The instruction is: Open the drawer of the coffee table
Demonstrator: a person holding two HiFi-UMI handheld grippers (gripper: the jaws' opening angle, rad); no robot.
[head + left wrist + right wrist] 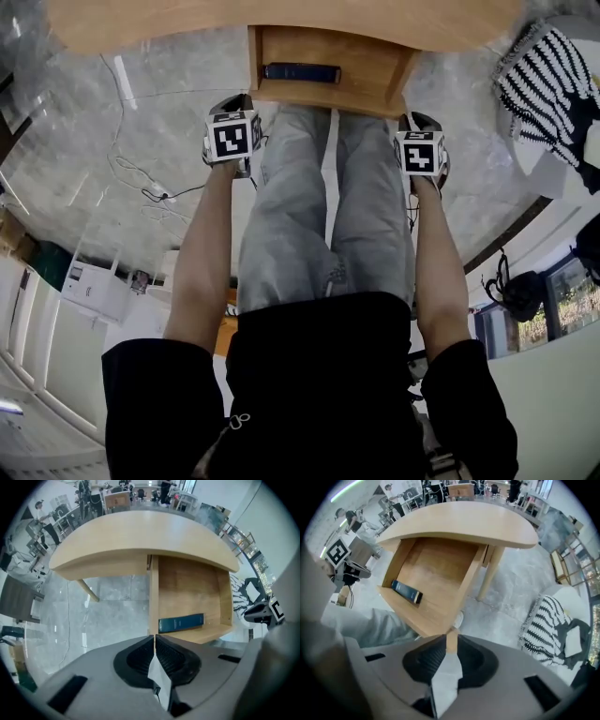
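A dark blue book (301,72) lies flat; a striped cloth (547,77) and a thin cable (185,191) lie well apart.

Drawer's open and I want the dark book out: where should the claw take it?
Probably from straight above, closing across the dark book's two long edges near its middle. It lies parallel to the front of the drawer, and the drawer's walls block a sideways approach.

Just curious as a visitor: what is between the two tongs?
The person's legs in grey trousers, seen in the head view, fill the stretch between the left tongs and the right tongs.
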